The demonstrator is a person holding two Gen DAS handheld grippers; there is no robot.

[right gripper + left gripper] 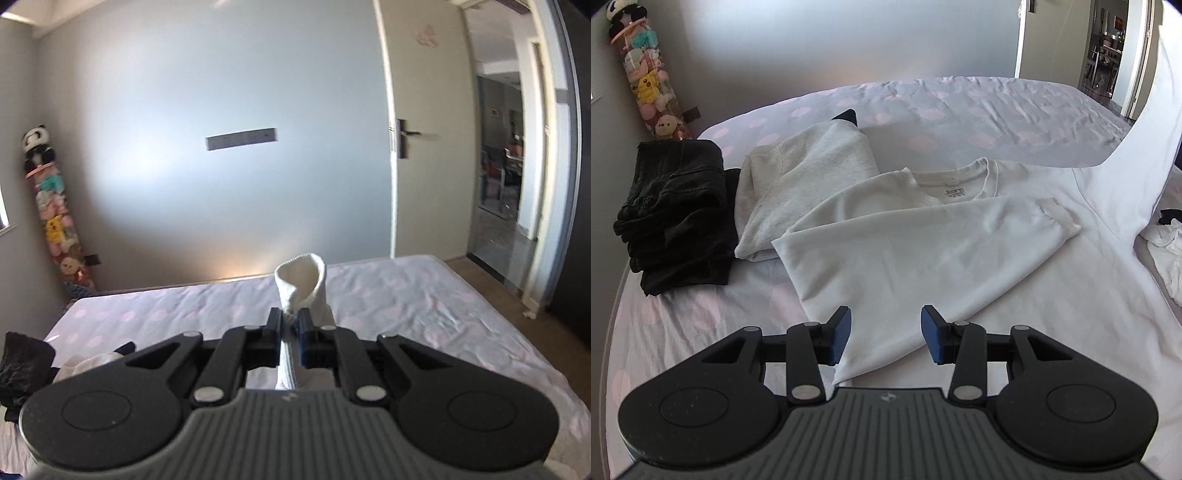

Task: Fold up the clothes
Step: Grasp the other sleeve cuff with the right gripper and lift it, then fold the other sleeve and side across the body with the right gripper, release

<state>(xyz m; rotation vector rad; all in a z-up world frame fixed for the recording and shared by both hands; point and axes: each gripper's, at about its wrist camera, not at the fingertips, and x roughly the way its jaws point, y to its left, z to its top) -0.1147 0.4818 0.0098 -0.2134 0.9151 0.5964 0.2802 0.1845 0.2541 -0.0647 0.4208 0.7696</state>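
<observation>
The right gripper [290, 325] is clamping the cuff [301, 280] of the white sweatshirt [960, 258] and holding that sleeve up over the bed [406, 314], the cuff poking out just beyond its fingertips. The left gripper [885, 334] is hovering half-open and empty, the sweatshirt's lower edge lying between and ahead of its fingers, one sleeve already folded across. Judging by this, the second sleeve fold is in hand; next the raised sleeve needs carrying across the chest and laying flat.

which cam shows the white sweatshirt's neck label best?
Left wrist view: the white sweatshirt lies spread on the bed, neck label facing the camera. Right wrist view shows only the cuff pinched in the right gripper, no label.
</observation>
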